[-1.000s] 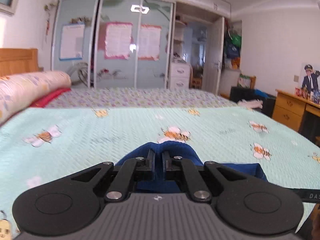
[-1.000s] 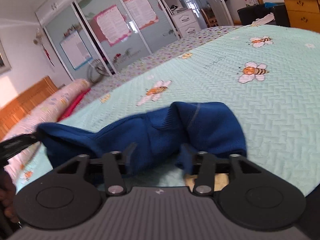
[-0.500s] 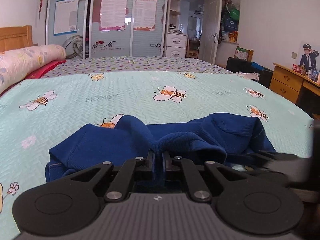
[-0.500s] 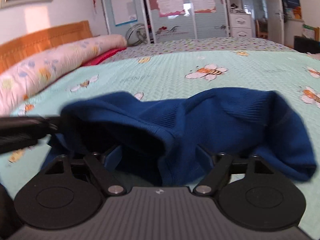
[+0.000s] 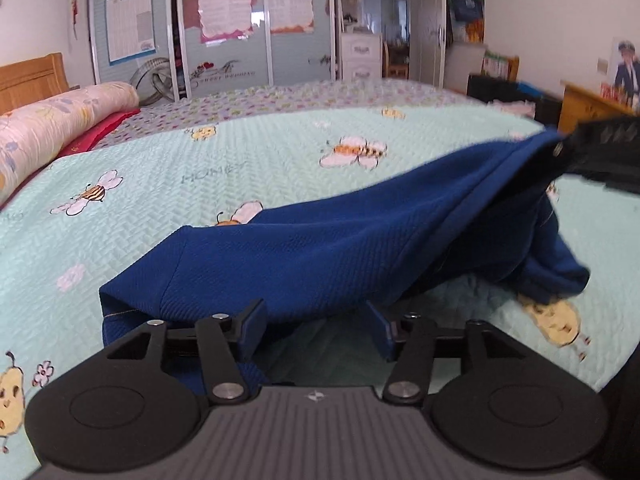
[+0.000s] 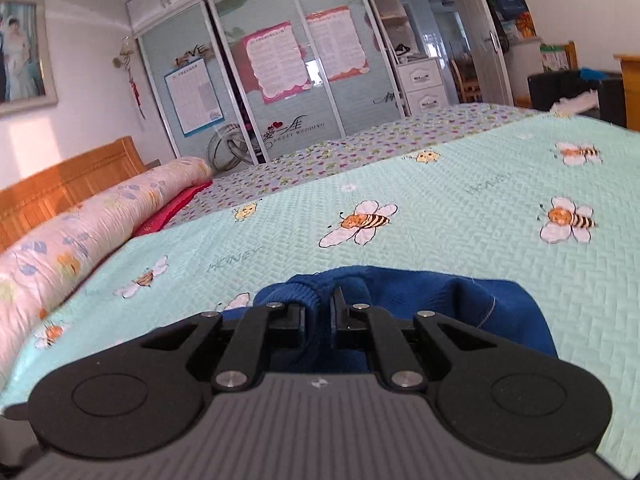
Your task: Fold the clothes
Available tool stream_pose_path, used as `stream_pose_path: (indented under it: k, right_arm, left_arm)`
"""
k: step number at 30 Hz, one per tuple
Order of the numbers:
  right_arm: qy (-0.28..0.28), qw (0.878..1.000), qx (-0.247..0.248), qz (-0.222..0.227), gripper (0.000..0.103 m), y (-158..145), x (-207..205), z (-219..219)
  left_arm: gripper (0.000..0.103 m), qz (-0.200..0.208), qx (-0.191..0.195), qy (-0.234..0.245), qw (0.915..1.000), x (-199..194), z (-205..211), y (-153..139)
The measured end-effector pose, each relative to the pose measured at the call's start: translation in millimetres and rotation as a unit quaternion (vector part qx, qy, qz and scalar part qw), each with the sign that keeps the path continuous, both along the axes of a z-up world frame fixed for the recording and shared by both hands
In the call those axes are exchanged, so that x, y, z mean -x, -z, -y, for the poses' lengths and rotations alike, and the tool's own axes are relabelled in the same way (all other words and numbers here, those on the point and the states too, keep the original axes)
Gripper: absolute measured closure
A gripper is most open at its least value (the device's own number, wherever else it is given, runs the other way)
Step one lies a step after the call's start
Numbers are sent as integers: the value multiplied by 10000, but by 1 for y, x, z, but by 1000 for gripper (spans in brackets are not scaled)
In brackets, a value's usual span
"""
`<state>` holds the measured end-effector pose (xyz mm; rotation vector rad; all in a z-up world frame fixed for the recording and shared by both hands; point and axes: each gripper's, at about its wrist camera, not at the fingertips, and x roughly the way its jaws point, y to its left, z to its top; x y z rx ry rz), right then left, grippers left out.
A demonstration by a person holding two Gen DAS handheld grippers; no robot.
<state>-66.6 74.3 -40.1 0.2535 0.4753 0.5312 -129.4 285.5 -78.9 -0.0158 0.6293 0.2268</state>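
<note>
Sunlit and cluttered, the bedroom offered a mint-green bee-print bedspread (image 5: 248,160) as the working surface. On it, the left gripper (image 5: 316,330) had just been opening; its jaws stood apart with only the bedspread in the gap, the near hem of a blue knit garment (image 5: 320,256) lying just beyond the fingertips and against the left finger. The right gripper (image 6: 318,316) had just been closing, its jaws clamped together on a ribbed fold of the same garment (image 6: 440,300). Seen from the left wrist, that right gripper (image 5: 560,152) lifted one end of the cloth off the bed, so the fabric stretched upward to the right while its other end lay on the bedspread. Beyond, a floral bolster (image 6: 80,240) lay along a wooden headboard (image 6: 68,184), before mirrored wardrobe doors (image 6: 280,80) hung with posters.
</note>
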Motion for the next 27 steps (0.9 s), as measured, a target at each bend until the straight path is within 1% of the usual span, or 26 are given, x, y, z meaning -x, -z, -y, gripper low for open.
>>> stream_pose_path:
  k: [3, 7, 9, 15, 22, 25, 27]
  right_arm:
    - [60, 9998, -174, 119, 93, -12, 4, 7]
    - [156, 9989, -339, 282, 93, -32, 4, 20]
    - [199, 9987, -370, 302, 93, -38, 3, 24]
    - [217, 9991, -338, 153, 93, -35, 1, 28]
    - [260, 9993, -278, 31, 93, -31, -1, 32]
    - [256, 9992, -299, -45, 93, -28, -1, 32]
    - [226, 9993, -312, -17, 93, -30, 2, 32]
  left_arm:
    - [43, -91, -49, -14, 9999, -3, -2, 3]
    - [42, -109, -44, 25, 9999, -7, 0, 1]
    - [42, -89, -74, 81, 9999, -9, 3, 0]
    - [42, -38, -233, 155, 9996, -13, 12, -2]
    - [42, 95, -217, 151, 9996, -9, 10, -8]
    - [42, 82, -240, 157, 9996, -11, 10, -9]
    - [41, 69, -252, 158, 9995, -12, 10, -10]
